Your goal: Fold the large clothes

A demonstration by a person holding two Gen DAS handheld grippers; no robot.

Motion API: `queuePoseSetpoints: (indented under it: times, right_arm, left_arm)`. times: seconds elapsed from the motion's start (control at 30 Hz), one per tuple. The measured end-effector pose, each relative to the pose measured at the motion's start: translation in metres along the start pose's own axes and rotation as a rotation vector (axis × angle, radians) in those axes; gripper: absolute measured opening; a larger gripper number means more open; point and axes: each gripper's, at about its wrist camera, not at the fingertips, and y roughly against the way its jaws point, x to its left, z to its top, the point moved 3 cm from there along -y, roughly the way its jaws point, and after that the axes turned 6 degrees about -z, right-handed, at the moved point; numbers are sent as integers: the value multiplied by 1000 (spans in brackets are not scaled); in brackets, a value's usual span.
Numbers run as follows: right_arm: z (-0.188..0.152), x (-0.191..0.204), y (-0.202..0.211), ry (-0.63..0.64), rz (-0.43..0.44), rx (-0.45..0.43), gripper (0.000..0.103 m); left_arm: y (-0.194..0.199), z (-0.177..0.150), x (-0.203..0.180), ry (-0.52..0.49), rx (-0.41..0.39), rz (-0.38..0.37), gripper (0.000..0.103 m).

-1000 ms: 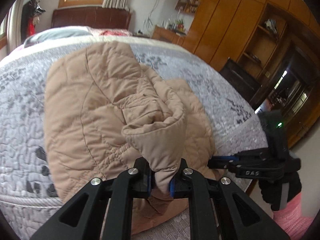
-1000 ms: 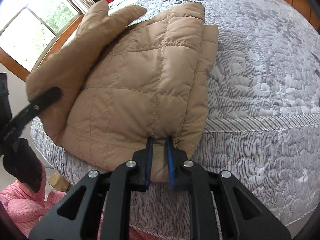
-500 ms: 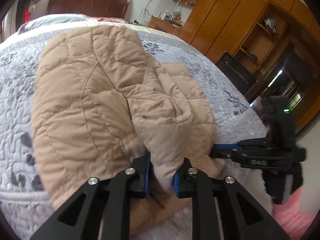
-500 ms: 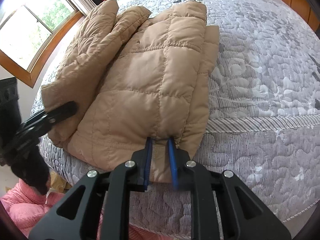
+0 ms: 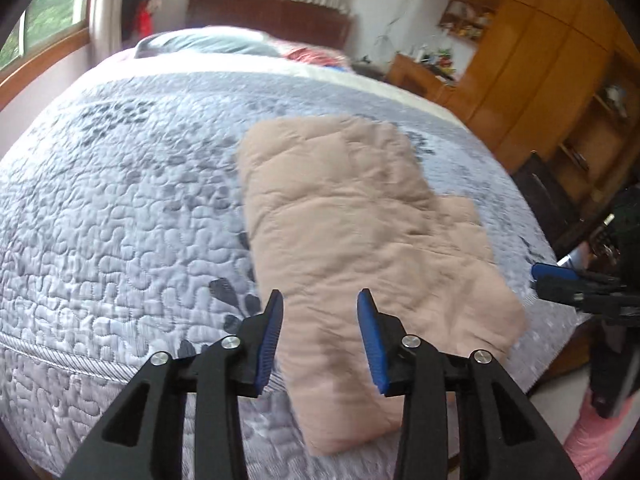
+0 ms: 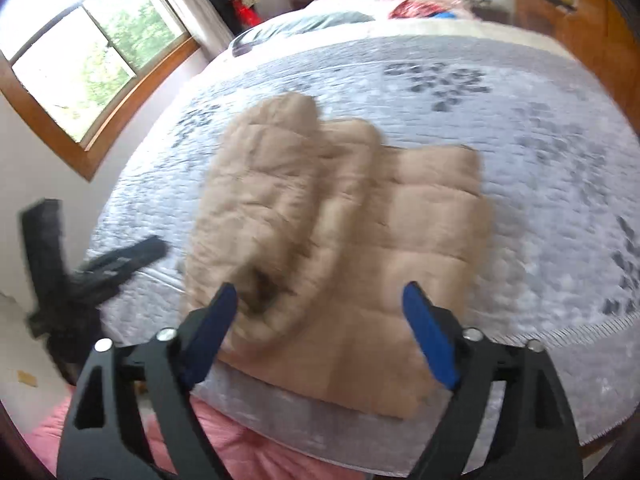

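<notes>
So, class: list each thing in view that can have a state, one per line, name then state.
Tan quilted jacket: folded, lying on the bed, released.
Left gripper: open, jaws just opened, nothing between them.
Right gripper: open wide, jaws just opened, holding nothing.
Bedspread: spread flat.

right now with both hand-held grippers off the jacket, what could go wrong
1. The tan jacket lies at the bed's near edge, its hem overhanging, so it might slide off.
2. Its puffy folded sleeve sits loosely on top and may spring open.
3. The left hand-held gripper and right hand-held gripper have just opened; re-gripping could disturb the fold.
</notes>
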Motion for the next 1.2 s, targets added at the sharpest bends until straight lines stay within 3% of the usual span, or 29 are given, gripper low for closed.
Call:
queuePoseSetpoints:
  times: [0.13, 0.4, 0.5, 0.57, 0.67, 0.8, 1.0, 1.2]
  right_arm:
    - [24, 11, -30, -19, -11, 97, 86]
    - [30, 22, -87, -42, -6, 261, 86]
    - [32, 27, -99, -17, -12, 269, 67]
    - [34, 33, -101, 15, -15, 259, 45]
    - [38, 46, -94, 95, -26, 206, 28]
    - [38, 58, -74, 184, -27, 141, 22]
    - [38, 51, -14, 205, 0, 8, 20]
    - [26, 12, 21, 150, -7, -61, 20]
  left_arm:
    - [-13, -2, 9, 27, 32, 10, 39]
    - [-25, 1, 21, 43, 32, 53, 39]
    - [-29, 1, 27, 56, 36, 62, 39]
    - [-30, 1, 33, 69, 36, 71, 39]
    - [-30, 2, 39, 85, 32, 80, 39]
    - [-24, 5, 39, 97, 17, 73, 39]
    - [-11, 12, 14, 57, -16, 33, 39]
    - [-9, 13, -22, -25, -22, -4, 39]
